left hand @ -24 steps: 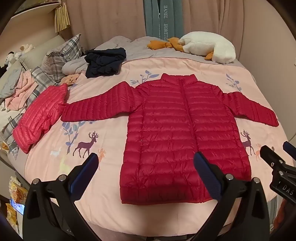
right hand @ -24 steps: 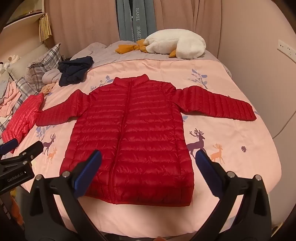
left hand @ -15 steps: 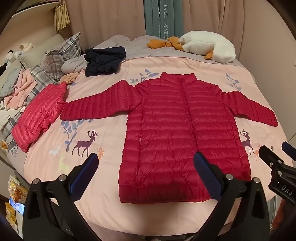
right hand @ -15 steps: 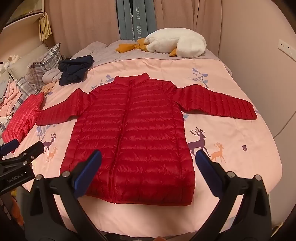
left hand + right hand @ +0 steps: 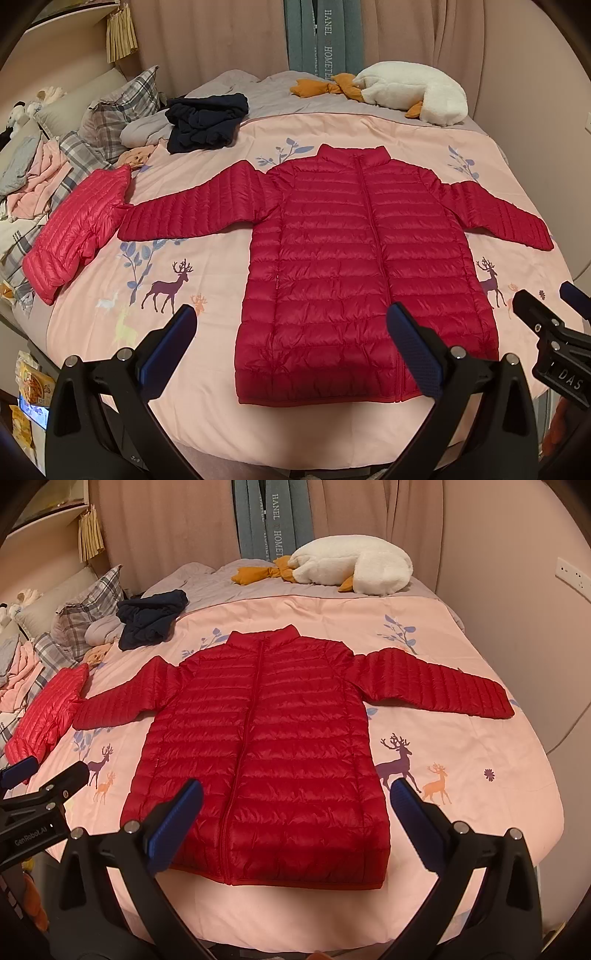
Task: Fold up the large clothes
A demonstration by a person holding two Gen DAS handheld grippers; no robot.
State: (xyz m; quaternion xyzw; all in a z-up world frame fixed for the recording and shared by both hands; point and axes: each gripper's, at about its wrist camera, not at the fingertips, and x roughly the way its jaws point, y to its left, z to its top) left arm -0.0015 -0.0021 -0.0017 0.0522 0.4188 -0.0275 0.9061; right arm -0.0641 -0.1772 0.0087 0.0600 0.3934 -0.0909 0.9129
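Lying flat beyond both gaping tools (image 5: pixel 290 339) (image 5: pixel 295 805): red jacket (image 5: pixel 365 266), untouched.

Both tools look alike: the left gripper (image 5: pixel 290 345) and the right gripper (image 5: pixel 295 818) each have two matte black arms with silver screws, tipped by textured blue pads (image 5: pixel 415 352). White lettering shows at the frame edges — "DAS", and "GenRobot.AI".
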